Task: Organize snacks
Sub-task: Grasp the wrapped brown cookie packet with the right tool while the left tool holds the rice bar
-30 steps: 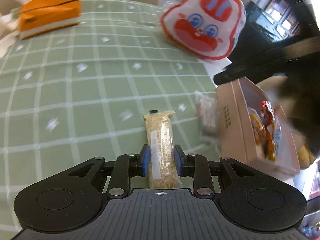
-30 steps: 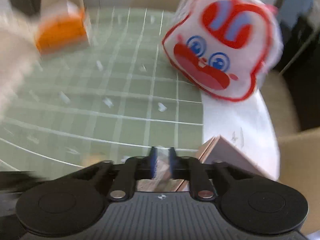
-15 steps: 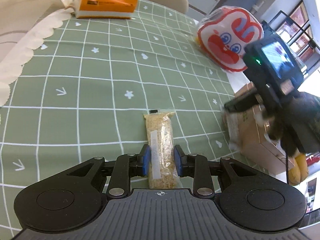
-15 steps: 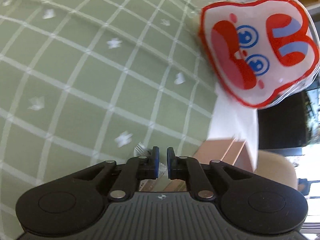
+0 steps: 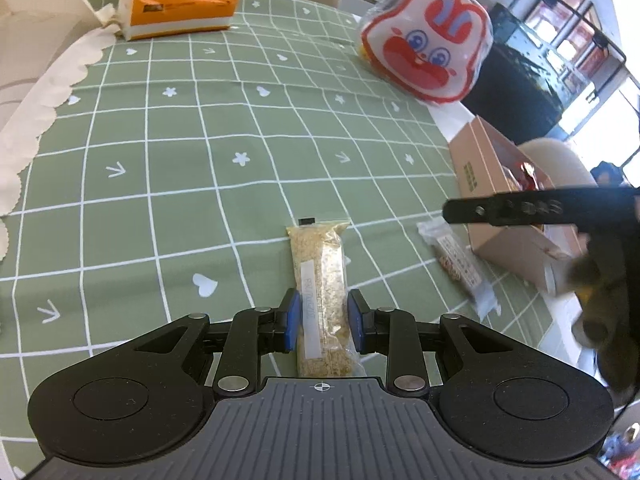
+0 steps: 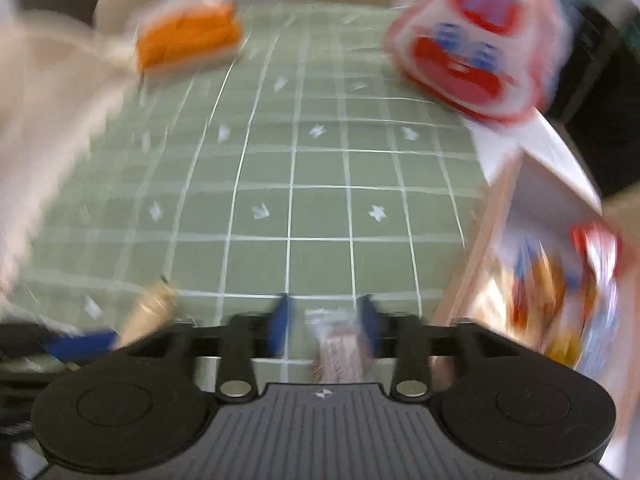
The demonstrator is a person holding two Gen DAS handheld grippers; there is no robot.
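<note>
snack bar [image 5: 322, 288] lies between the left tongs [image 5: 322, 322], pads not quite touching; right tongs [image 6: 322, 326], wide, straddle another bar [image 6: 340, 346] beside the box [image 5: 496, 196]. close squarely, then lift.

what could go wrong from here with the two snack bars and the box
1. The left claw straddles only the near end of the oat bar; lifted from there, the long pack may droop or slip.
2. The right wrist view is blurred, and the right claw is open around the pink bar off centre, so it may close on one edge.
3. The cardboard box sits at the table edge; a bump might shove it off.
</note>
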